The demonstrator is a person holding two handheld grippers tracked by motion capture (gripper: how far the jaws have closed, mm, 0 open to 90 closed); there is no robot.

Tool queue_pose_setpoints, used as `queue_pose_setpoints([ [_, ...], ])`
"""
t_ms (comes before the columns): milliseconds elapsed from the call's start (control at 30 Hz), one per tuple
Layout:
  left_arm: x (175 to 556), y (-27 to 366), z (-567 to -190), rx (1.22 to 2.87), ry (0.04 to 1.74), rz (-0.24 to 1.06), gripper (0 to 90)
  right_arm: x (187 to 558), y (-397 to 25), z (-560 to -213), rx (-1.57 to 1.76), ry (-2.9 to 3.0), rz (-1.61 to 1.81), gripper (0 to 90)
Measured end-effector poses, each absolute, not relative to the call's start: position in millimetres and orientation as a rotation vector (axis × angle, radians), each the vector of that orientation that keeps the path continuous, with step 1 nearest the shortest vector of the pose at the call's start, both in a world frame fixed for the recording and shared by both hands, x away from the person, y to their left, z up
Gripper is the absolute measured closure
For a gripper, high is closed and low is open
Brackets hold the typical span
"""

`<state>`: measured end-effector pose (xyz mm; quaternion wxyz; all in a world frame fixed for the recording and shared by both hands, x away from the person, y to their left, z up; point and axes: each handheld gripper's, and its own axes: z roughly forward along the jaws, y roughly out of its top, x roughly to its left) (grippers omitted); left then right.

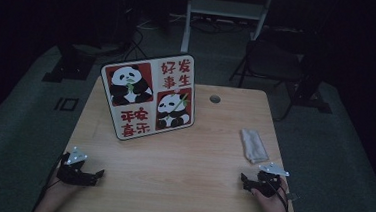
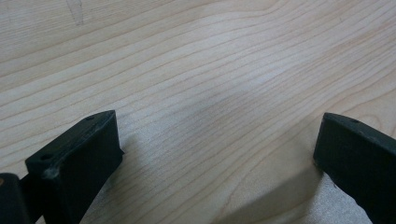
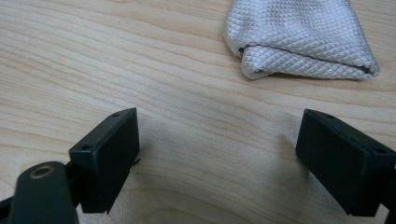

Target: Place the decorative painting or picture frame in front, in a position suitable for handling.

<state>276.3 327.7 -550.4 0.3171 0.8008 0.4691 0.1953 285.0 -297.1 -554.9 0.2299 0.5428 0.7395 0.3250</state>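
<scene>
Right gripper view: our right gripper gapes wide, empty; folded white cloth lies just ahead on table. Left gripper likewise spread. Risk: shallow pinch lifts top fold only.

A panda sign stands tilted on the wooden table.

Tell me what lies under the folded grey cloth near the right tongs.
The folded grey cloth lies flat on the wooden table, ahead of the open right tongs. Bare wood shows around it; whatever its folds cover stays hidden.
</scene>
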Motion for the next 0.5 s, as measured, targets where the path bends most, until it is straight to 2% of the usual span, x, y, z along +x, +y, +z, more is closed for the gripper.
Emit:
queue_pose_setpoints([
  [400,275.3,327.9,-549.9,2.129,1.201,0.502,1.2,285.0,-297.1,-554.9,1.493,2.035,0.894,13.0],
  [500,277.2,328.5,-547.8,2.133,1.194,0.463,1.8,285.0,-297.0,-554.9,1.494,2.035,0.894,13.0],
])
